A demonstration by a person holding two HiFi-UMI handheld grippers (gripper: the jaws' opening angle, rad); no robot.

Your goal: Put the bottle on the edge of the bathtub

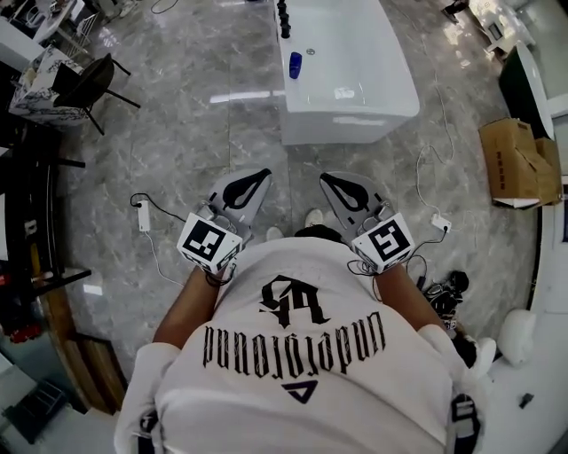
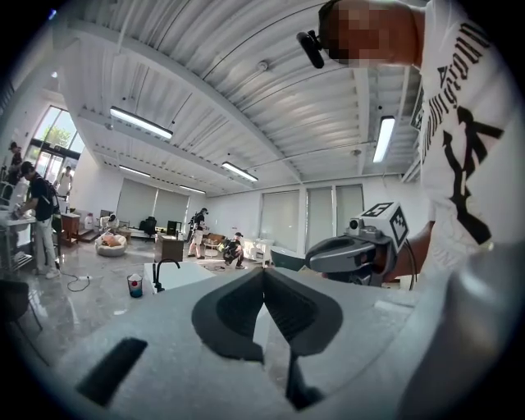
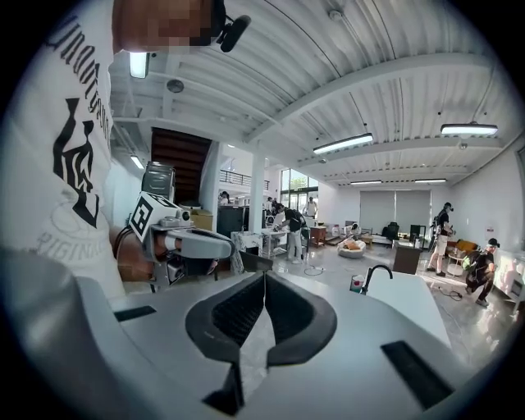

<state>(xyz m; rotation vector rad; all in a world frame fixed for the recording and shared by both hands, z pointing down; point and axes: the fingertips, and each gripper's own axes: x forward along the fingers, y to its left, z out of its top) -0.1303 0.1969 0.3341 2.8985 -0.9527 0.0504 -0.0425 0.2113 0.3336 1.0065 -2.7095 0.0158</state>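
The white bathtub (image 1: 355, 97) stands on the marble floor ahead of me. A small blue bottle (image 1: 295, 65) stands upright on its left rim, near the black faucet (image 1: 284, 18). In the left gripper view the bottle (image 2: 134, 285) shows beside the faucet (image 2: 158, 272); in the right gripper view the bottle (image 3: 357, 283) stands left of the faucet (image 3: 378, 276). My left gripper (image 1: 263, 174) and right gripper (image 1: 327, 177) are held close to my body, well short of the tub. Both are shut with nothing between the pads, as each gripper's own view shows: left (image 2: 263, 271), right (image 3: 264, 276).
A cardboard box (image 1: 519, 164) lies on the floor at the right. White cables and a power strip (image 1: 144, 215) lie near my feet. A black chair (image 1: 89, 84) stands at the far left. Several people (image 2: 198, 232) move about in the room's background.
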